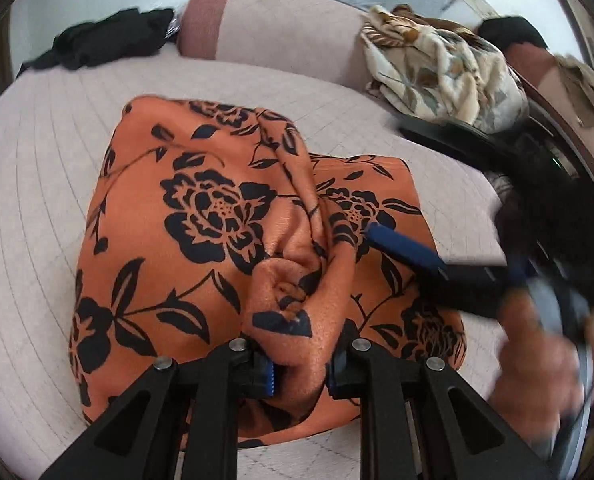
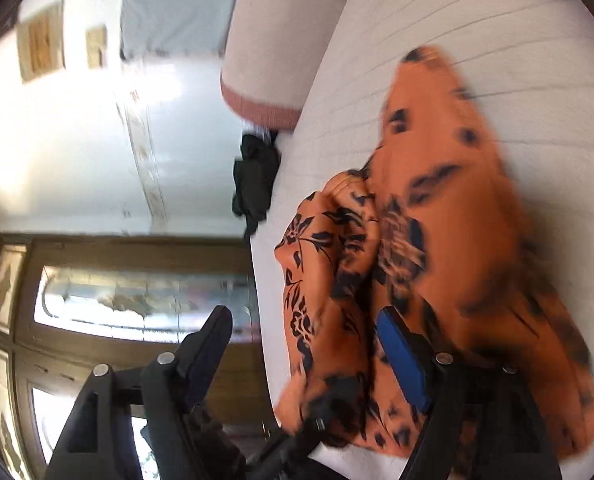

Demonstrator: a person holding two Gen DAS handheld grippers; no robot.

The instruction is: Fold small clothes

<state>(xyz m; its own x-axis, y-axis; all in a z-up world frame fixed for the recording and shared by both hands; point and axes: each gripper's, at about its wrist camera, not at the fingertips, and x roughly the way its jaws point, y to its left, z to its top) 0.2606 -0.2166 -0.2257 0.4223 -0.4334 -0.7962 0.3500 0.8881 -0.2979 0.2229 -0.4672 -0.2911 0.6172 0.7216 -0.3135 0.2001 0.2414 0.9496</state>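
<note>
An orange garment with black flowers (image 1: pixel 225 216) lies bunched on a pale quilted sofa seat (image 1: pixel 37 184). My left gripper (image 1: pixel 301 376) is shut on a raised fold of this cloth at its near edge. My right gripper (image 2: pixel 309 344) is open, its jaws wide apart. One blue-padded finger (image 2: pixel 403 360) rests on the garment (image 2: pixel 477 240); the other finger (image 2: pixel 209 344) hangs beside the seat edge. In the left wrist view the right gripper's blue finger (image 1: pixel 405 248) lies on the cloth's right side, blurred, with the hand behind it.
A pink bolster (image 1: pixel 273 28) runs along the back of the seat. A black cloth (image 1: pixel 109 38) lies at the far left. A cream floral blanket (image 1: pixel 445 68) is heaped at the back right. A wooden glazed door (image 2: pixel 109 300) stands beyond the seat edge.
</note>
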